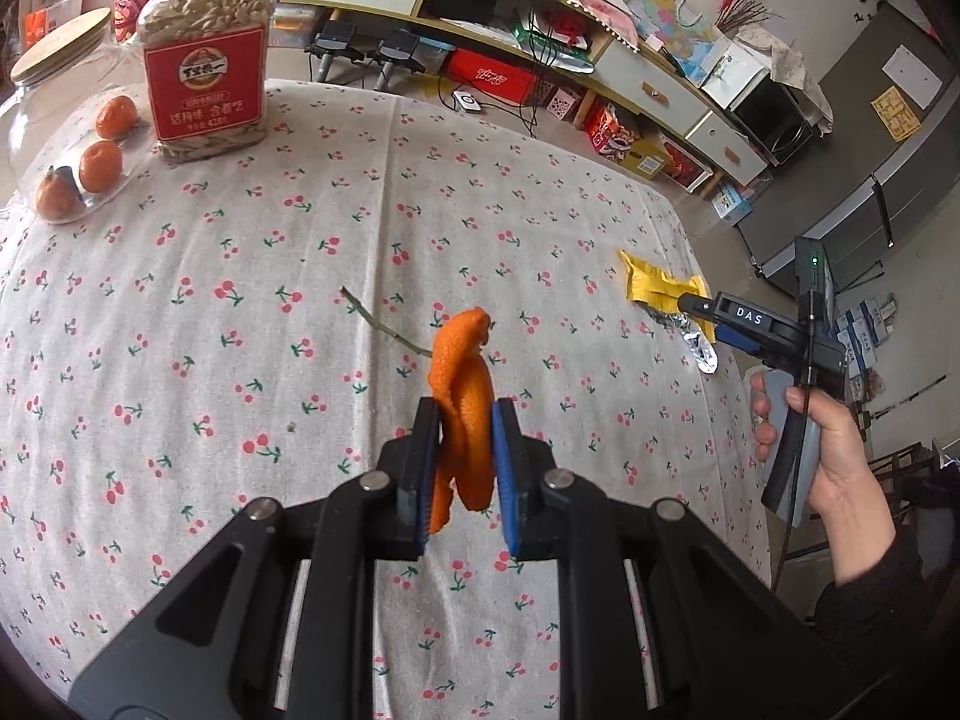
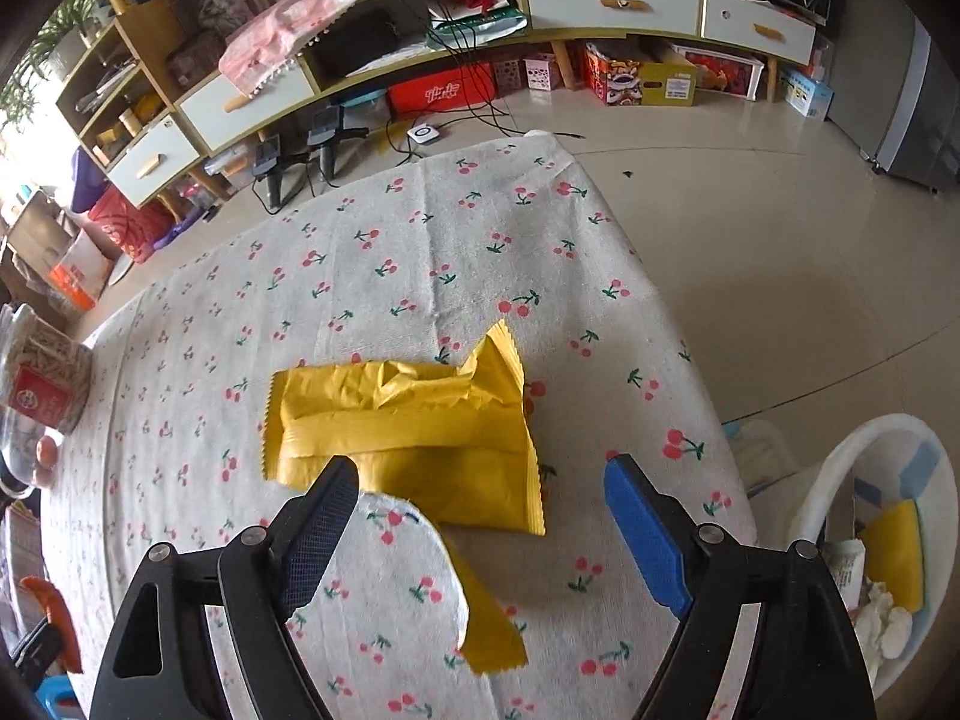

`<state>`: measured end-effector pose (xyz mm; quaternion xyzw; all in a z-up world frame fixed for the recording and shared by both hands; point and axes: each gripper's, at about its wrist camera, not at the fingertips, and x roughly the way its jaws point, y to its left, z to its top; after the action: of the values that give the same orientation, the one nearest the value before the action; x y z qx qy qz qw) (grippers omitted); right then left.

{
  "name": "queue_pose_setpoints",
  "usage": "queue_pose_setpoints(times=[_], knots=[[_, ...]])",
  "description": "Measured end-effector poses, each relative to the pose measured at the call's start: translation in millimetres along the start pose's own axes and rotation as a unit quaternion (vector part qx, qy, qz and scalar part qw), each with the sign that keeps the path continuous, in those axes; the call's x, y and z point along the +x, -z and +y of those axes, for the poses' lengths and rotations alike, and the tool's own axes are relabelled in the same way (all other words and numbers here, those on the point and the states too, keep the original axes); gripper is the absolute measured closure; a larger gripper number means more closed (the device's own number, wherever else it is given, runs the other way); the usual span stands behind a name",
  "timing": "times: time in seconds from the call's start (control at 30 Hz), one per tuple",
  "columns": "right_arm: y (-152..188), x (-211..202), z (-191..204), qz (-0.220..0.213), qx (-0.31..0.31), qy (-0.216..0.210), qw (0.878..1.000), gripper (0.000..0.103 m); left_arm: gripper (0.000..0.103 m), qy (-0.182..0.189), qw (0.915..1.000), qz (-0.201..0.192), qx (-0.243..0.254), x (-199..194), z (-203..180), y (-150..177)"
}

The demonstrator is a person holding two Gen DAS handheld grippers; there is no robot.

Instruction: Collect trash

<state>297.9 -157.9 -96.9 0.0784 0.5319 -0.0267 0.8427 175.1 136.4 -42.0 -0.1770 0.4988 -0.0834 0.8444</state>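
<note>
The yellow wrapper lies crumpled near the right edge of the surface, which wears a cherry-print cloth. The right gripper hovers over the wrapper's near end with its fingers wide apart and nothing between them. A loose strip of the wrapper trails nearer, partly under a folded flap of cloth. In the left wrist view a bit of silver foil lies just beside the wrapper.

The left gripper has its fingers clamped on a curl of orange peel, held above the middle of the surface. A thin twig lies farther out; a seed jar and mandarins stand at the far left.

The white bin stands off the right edge, already holding rubbish.

Risks, as I judge them: the fingers could pinch the cloth flap with the wrapper and drag it; the slick, flat foil could slide away; the peel hangs loosely and could slip out.
</note>
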Motion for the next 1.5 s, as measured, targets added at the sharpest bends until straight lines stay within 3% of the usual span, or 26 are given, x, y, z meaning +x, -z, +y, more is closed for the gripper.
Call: queue_pose_setpoints(times=[0.1, 0.17, 0.27, 0.33, 0.57, 0.6, 0.63, 0.97, 1.07, 1.17, 1.2, 1.23, 1.37, 1.5], knots=[[-3.0, 13.5, 0.0, -0.005, 0.003, 0.004, 1.0, 0.018, 0.084, -0.002, 1.0, 0.003, -0.003, 1.8, 3.4, 0.2], [-1.7, 14.0, 6.6, -0.022, -0.019, 0.021, 0.999, 0.023, 0.084, -0.004, 1.0, 0.006, -0.002, 3.2, 4.1, 1.0], [2.7, 12.1, 16.5, -0.032, -0.052, 0.047, 0.997, 0.036, 0.084, -0.005, 0.9999, 0.009, 0.0, 4.6, 2.4, 1.9], [4.9, 6.7, 17.1, -0.038, -0.062, 0.053, 0.996, 0.054, 0.084, -0.004, 0.9999, 0.01, 0.003, 5.8, -1.9, 2.5], [18.6, -21.4, 14.8, -0.029, -0.069, 0.005, 0.997, 0.074, 0.084, 0.007, 0.9997, 0.008, 0.023, 4.2, -13.5, 4.8], [21.2, -28.7, 15.5, -0.031, -0.075, 0.005, 0.997, 0.093, 0.084, 0.008, 0.9996, 0.007, 0.026, 3.8, -15.6, 5.5], [22.5, -33.1, 16.3, -0.028, -0.077, 0.004, 0.997, 0.099, 0.084, 0.01, 0.9995, 0.007, 0.029, 3.4, -18.1, 6.9], [50.8, -87.5, 7.7, -0.03, -0.072, -0.015, 0.997, 0.099, 0.084, 0.032, 0.999, 0.012, 0.029, -4.3, -25.4, 16.7], [50.3, -85.6, 13.2, -0.014, -0.046, -0.025, 0.999, 0.092, 0.084, 0.027, 0.9993, 0.006, 0.026, -9.5, -18.1, 12.2], [47.4, -75.9, 39.0, -0.002, -0.032, -0.053, 0.998, 0.062, 0.084, 0.0, 0.9996, -0.004, 0.028, -12.5, -6.3, 6.2], [46.6, -71.3, 53.5, -0.001, -0.028, -0.06, 0.998, 0.033, 0.084, -0.008, 0.9997, -0.007, 0.024, -13.1, 1.0, 3.1], [46.1, -68.4, 65.2, -0.004, -0.027, -0.065, 0.997, 0.02, 0.084, -0.014, 0.9997, -0.008, 0.018, -13.8, 8.5, 0.8], [38.6, -40.2, 126.8, 0.006, -0.028, -0.085, 0.996, 0.02, 0.084, -0.042, 0.999, -0.014, 0.004, -18.1, 35.5, -6.1], [27.8, -9.7, 167.1, 0.014, -0.009, -0.075, 0.997, 0.02, 0.084, -0.06, 0.9979, -0.021, -0.01, -26.6, 58.7, -6.7]])
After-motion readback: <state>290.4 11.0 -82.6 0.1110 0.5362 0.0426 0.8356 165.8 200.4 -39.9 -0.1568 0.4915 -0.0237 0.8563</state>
